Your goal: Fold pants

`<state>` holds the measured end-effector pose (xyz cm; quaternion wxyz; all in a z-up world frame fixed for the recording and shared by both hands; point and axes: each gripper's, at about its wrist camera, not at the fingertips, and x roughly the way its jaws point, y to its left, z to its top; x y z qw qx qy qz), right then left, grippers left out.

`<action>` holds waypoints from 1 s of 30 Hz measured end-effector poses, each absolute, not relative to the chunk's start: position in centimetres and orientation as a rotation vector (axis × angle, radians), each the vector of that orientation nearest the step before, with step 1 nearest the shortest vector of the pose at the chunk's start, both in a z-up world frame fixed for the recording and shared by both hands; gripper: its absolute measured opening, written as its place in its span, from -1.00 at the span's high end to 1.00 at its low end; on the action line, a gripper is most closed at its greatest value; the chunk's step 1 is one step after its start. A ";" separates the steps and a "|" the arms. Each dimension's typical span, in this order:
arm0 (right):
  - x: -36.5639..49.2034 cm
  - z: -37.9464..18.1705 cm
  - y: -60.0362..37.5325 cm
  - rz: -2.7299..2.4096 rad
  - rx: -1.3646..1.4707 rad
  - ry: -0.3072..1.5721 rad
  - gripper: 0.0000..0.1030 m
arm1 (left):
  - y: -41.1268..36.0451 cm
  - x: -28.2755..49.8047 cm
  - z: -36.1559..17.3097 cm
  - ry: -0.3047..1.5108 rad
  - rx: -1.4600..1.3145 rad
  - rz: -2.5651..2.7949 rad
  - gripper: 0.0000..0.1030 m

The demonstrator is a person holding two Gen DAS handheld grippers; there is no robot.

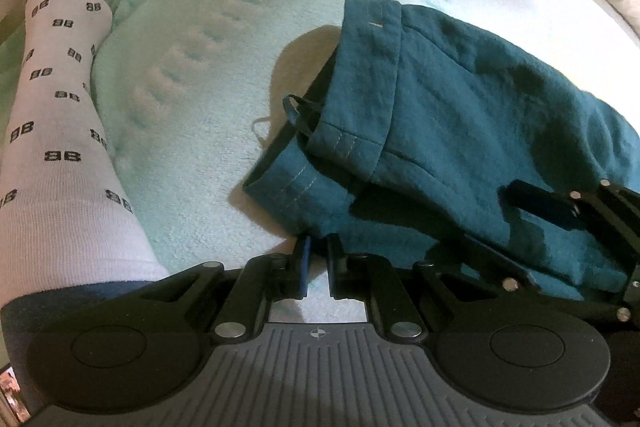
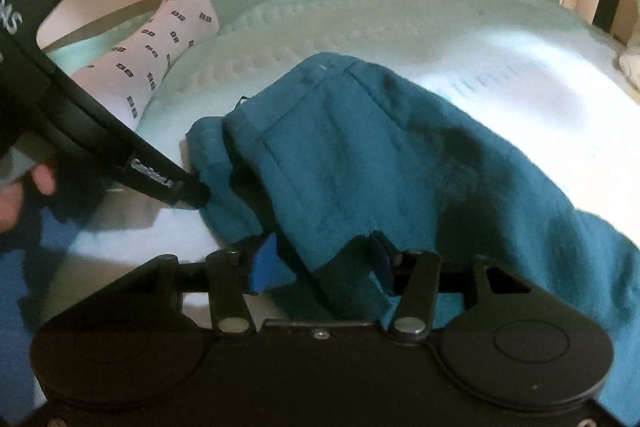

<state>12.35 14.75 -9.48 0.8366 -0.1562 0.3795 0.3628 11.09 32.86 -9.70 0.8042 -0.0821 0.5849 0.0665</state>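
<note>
Lying bunched on the bed (image 1: 208, 75), the teal pants (image 1: 460, 115) spread ahead of both sets of fingers. The left gripper (image 1: 318, 247) pinches their near hem, fingers nearly closed. The right gripper (image 2: 324, 259) holds its fingers apart around a fold. A socked leg (image 1: 60, 107) rests far left.

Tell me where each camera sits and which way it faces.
Left wrist: on the left gripper, low over the blanket, facing the pants; sock leg at left.
Right wrist: on the right gripper, jaws around pants fabric; left gripper enters from left.
Shared: pants, blanket, sock leg.
</note>
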 end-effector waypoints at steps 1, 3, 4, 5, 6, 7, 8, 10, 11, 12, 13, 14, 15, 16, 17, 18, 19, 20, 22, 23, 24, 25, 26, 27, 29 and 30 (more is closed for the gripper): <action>12.6 -9.4 14.7 0.773 -0.318 0.802 0.01 | 33.1 11.1 -9.5 1.250 -0.192 0.144 0.80; 13.0 -9.2 14.6 0.780 -0.292 0.809 0.45 | 33.4 11.0 -9.2 1.243 -0.212 0.144 0.80; 13.2 -9.2 14.5 0.782 -0.276 0.818 0.81 | 33.6 11.0 -8.9 1.236 -0.215 0.149 0.80; 13.4 -8.8 14.3 0.774 -0.249 0.819 0.80 | 33.7 11.0 -8.6 1.227 -0.211 0.155 0.80; 13.5 -8.6 14.6 0.771 -0.222 0.815 0.81 | 33.8 10.9 -7.9 1.211 -0.203 0.162 0.80; 13.5 -8.0 14.1 0.773 -0.172 0.811 0.81 | 34.0 10.8 -7.1 1.189 -0.195 0.170 0.80; 13.4 -7.0 13.5 0.788 -0.092 0.808 0.81 | 34.2 10.6 -6.3 1.166 -0.189 0.177 0.80; 13.0 -5.6 13.2 0.840 0.022 0.800 0.81 | 34.6 10.3 -4.4 1.108 -0.176 0.198 0.80; 12.7 -5.2 13.5 0.869 0.046 0.798 0.81 | 34.7 10.2 -3.6 1.082 -0.172 0.208 0.80; 12.4 -5.4 14.4 0.886 0.037 0.816 0.81 | 34.8 10.1 -2.9 1.062 -0.170 0.217 0.80; 12.2 -5.9 15.1 0.896 0.019 0.846 0.80 | 35.0 10.1 -1.9 1.032 -0.169 0.237 0.80; 12.0 -6.8 15.9 0.905 -0.002 0.879 0.79 | 35.1 10.2 -1.5 1.019 -0.168 0.247 0.80; 11.9 -7.8 16.6 0.913 -0.020 0.910 0.79 | 35.2 10.3 -0.9 0.998 -0.166 0.256 0.80; 11.8 -8.9 17.1 0.915 -0.035 0.948 0.77 | 35.0 10.5 -0.7 0.988 -0.160 0.256 0.80; 11.8 -10.0 17.5 0.906 -0.043 0.980 0.76 | 34.6 10.7 -0.6 0.988 -0.153 0.251 0.80; 11.9 -10.5 17.4 0.898 -0.036 0.989 0.74 | 34.4 11.2 -0.7 0.991 -0.147 0.244 0.80; 12.0 -10.8 17.1 0.891 -0.012 0.987 0.70 | 34.0 11.6 -0.9 0.998 -0.138 0.229 0.80; 12.1 -10.6 16.5 0.889 0.026 0.985 0.61 | 33.4 12.0 -1.2 1.002 -0.130 0.213 0.80; 12.0 -9.7 15.5 0.885 0.060 0.972 0.38 | 31.9 13.0 -2.1 1.013 -0.110 0.175 0.80; 11.7 -9.1 14.9 0.889 0.058 0.959 0.23 | 31.1 13.4 -2.4 1.018 -0.107 0.166 0.80; 11.3 -8.6 14.3 0.893 0.056 0.938 0.03 | 30.5 14.0 -2.7 1.022 -0.104 0.151 0.80; 10.9 -8.0 13.5 0.891 0.054 0.916 -0.02 | 30.0 14.6 -3.2 1.026 -0.103 0.133 0.79; 10.4 -7.4 12.3 0.895 0.055 0.905 -0.02 | 29.5 14.9 -3.6 1.031 -0.105 0.120 0.80; 10.5 -7.0 11.5 0.898 0.058 0.908 -0.02 | 28.8 15.2 -4.1 1.038 -0.108 0.110 0.80; 10.4 -6.3 9.0 0.888 0.071 0.913 -0.02 | 27.8 16.0 -5.0 1.050 -0.112 0.083 0.80; 10.4 -6.0 7.8 0.875 0.068 0.910 -0.02 | 27.4 16.3 -5.5 1.055 -0.111 0.072 0.80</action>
